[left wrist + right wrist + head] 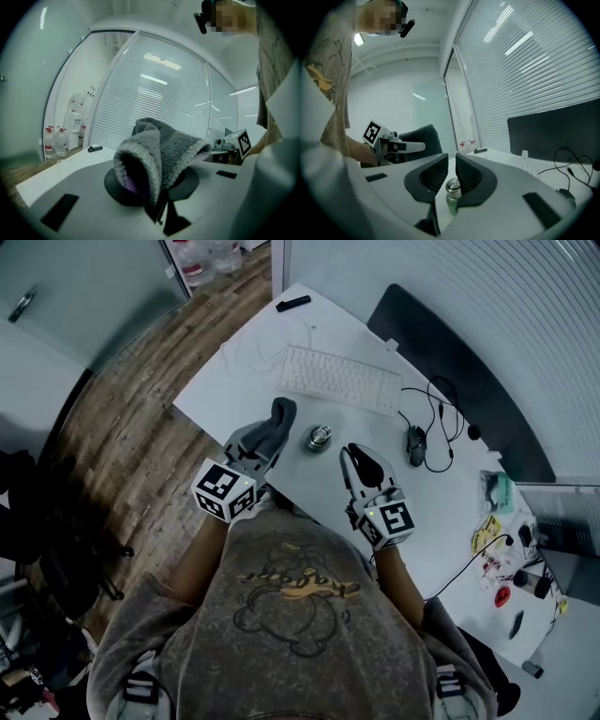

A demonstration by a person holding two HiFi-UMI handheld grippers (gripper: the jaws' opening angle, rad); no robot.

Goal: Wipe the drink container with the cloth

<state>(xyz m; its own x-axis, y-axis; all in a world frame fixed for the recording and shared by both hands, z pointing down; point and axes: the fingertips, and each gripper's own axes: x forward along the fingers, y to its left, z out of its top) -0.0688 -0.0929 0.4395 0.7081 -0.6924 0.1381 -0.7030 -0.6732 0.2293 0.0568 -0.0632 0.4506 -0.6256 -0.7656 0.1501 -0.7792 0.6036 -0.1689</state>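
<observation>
- No word, number or brand can be read in any of the views.
- Cube (pixel 225 489) of the left gripper (pixel 272 440) and cube (pixel 389 519) of the right gripper (pixel 358 459): black-and-white square markers, patterns only, no letters.
- T-shirt (pixel 291 615): a drawn figure crossed by a yellowish band of script, too blurred to read.
- Yellow papers (pixel 485 532) at the desk's right edge: dark print, too small.
- Water bottles (pixel 54 140): red labels, not legible.
- Keyboard (pixel 339 379): the key signs cannot be made out.

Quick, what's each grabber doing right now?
Left gripper: closed on the fluffy grey cloth.
Right gripper: jaws barely apart, holding nothing; the small metal drink container stands free.
</observation>
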